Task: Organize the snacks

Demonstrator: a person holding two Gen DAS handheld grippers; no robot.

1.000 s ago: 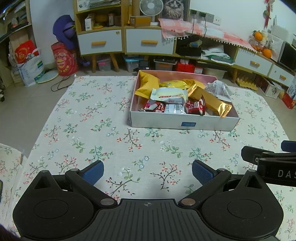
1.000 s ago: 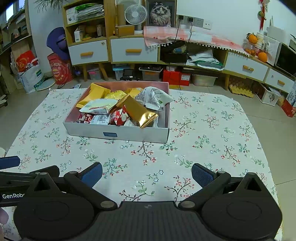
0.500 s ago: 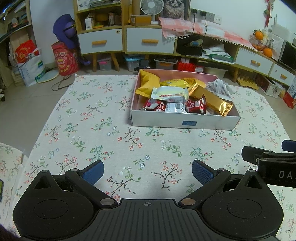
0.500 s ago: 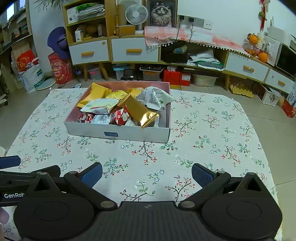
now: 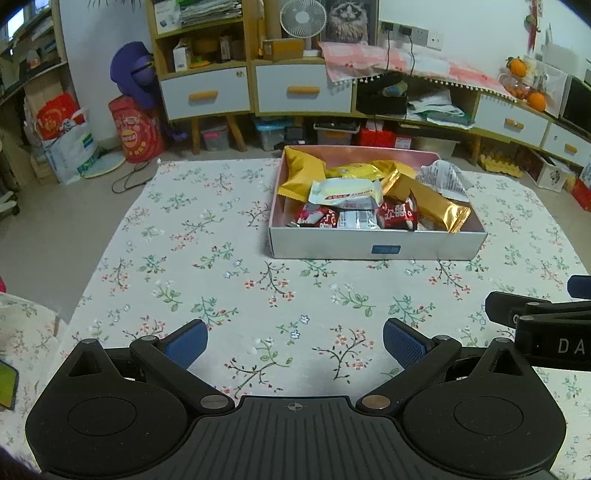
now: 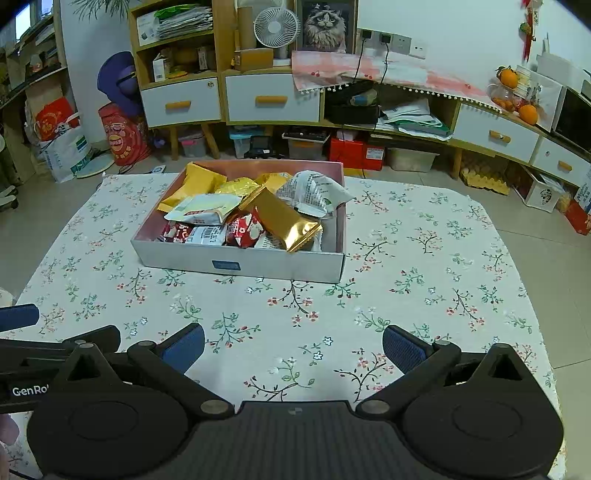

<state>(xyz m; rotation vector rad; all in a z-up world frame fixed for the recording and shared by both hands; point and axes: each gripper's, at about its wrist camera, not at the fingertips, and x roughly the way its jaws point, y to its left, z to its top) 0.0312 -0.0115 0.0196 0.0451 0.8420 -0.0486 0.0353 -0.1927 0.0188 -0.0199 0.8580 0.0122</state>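
Both tools are spread wide w/ nothing between the blue pads: left tool (image 5: 293, 341) and right tool (image 6: 293, 347) hover low over the near part of the bench (image 5: 221, 280), which has a floral cloth on it. The right tool's arm shows at the right edge of the left view, so the 2 sit side by side, apart. The snack box (image 5: 375, 249), a shallow grey carton w/ pink inside, stands on the cloth further back, well apart from both tools. It's full of packets, piled loosely: a long gold wrapper (image 6: 284, 219) lies diagonally on top near the front right, a white-green packet (image 5: 345, 192) approx. mid, 2 red packets (image 5: 397, 214) along the front wall, a yellow bag (image 5: 301, 171) at the back left corner, and a white printed bag (image 6: 312, 192) leaning on the right wall. Behind the bench are cabinets w/ white drawers (image 6: 271, 98), a small fan (image 6: 275, 26), and oranges (image 6: 528, 112) at far right.
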